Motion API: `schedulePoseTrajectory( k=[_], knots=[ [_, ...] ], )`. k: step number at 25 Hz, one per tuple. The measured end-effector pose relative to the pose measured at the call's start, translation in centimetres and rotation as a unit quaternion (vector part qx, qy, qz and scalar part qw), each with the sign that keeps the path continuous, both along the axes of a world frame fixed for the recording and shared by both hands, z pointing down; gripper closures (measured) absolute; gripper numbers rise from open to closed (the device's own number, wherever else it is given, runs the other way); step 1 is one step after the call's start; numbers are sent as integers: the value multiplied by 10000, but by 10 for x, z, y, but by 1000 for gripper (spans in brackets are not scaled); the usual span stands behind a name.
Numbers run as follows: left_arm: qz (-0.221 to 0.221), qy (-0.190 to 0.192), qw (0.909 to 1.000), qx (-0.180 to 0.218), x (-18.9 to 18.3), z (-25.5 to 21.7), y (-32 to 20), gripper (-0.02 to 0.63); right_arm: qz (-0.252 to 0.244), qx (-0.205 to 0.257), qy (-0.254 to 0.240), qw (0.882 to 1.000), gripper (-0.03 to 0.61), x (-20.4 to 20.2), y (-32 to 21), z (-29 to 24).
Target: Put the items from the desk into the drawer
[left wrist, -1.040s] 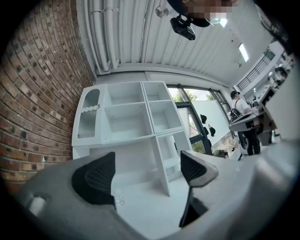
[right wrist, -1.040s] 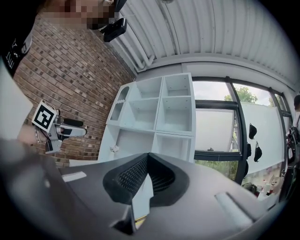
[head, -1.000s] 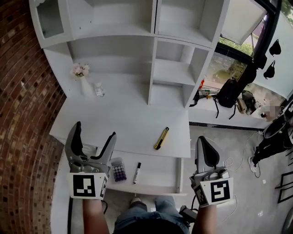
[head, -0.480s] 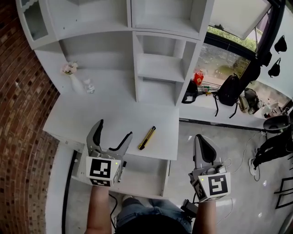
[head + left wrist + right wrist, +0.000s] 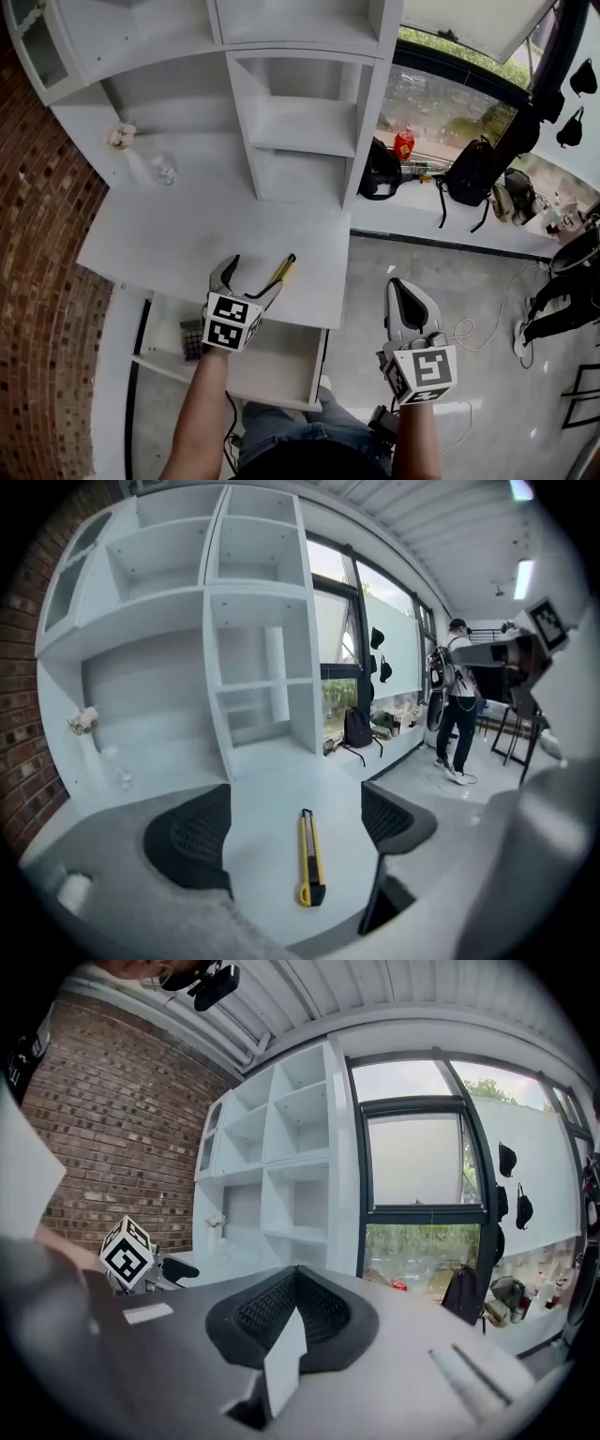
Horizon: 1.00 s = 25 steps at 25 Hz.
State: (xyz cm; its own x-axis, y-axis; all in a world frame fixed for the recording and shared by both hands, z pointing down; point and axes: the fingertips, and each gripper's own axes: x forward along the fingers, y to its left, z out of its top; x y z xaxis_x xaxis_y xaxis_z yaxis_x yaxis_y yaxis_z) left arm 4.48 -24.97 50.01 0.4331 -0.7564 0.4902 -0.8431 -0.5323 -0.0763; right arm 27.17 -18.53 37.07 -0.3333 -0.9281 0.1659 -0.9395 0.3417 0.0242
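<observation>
A yellow utility knife (image 5: 281, 271) lies on the white desk (image 5: 169, 244) near its front right corner. My left gripper (image 5: 249, 278) is open just in front of it, a jaw on either side of the knife's near end and not touching it. In the left gripper view the knife (image 5: 307, 857) lies between the two dark pads (image 5: 192, 841). Below the desk the drawer (image 5: 281, 361) stands pulled out, with a calculator (image 5: 192, 337) in its left part. My right gripper (image 5: 409, 305) is shut and empty, out to the right of the desk over the floor; its pads (image 5: 295, 1312) meet.
A small vase of flowers (image 5: 127, 142) and a little glass item (image 5: 166, 172) stand at the desk's back left. White shelves (image 5: 300, 122) rise behind. A brick wall (image 5: 47, 234) is at the left. Bags (image 5: 469, 173) sit on the window ledge; a person (image 5: 459, 710) stands far right.
My left gripper has moved from above the open drawer forward and down to the desk's front edge, up to the knife. The right gripper stays beside the desk, shifted slightly.
</observation>
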Motion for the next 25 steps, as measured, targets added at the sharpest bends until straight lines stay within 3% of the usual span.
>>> schedulePoseTrajectory(
  k=[4,8,12,15,17,20,21,22,25],
  knots=[
    [123,-223,9967,-773,17,58,-7,173,-91,-290,-52,9995,569,7,-6,28],
    [168,-431,9850,-1661,23,115,-7,175,-199,-496,-60,9986,569,12,-9,45],
    [147,-547,9742,-2185,26,148,-14,202,-254,-662,-99,9974,569,18,-12,59],
    [106,-581,9686,-2415,27,158,-18,243,-273,-763,-113,9967,569,22,-12,68],
    [121,-665,9665,-2475,28,161,-18,348,-289,-814,-123,9962,569,24,-12,72],
    [164,-670,9649,-2535,31,163,-18,350,-286,-866,-140,9957,569,27,-13,76],
    [158,-701,9645,-2542,31,163,-18,395,-293,-871,-148,9957,569,26,-14,77],
    [127,-760,9640,-2545,29,162,-19,495,-311,-871,-156,9956,569,25,-14,77],
    [75,-908,9625,-2557,27,162,-18,497,-403,-856,-169,9954,569,21,-15,76]
  ],
)
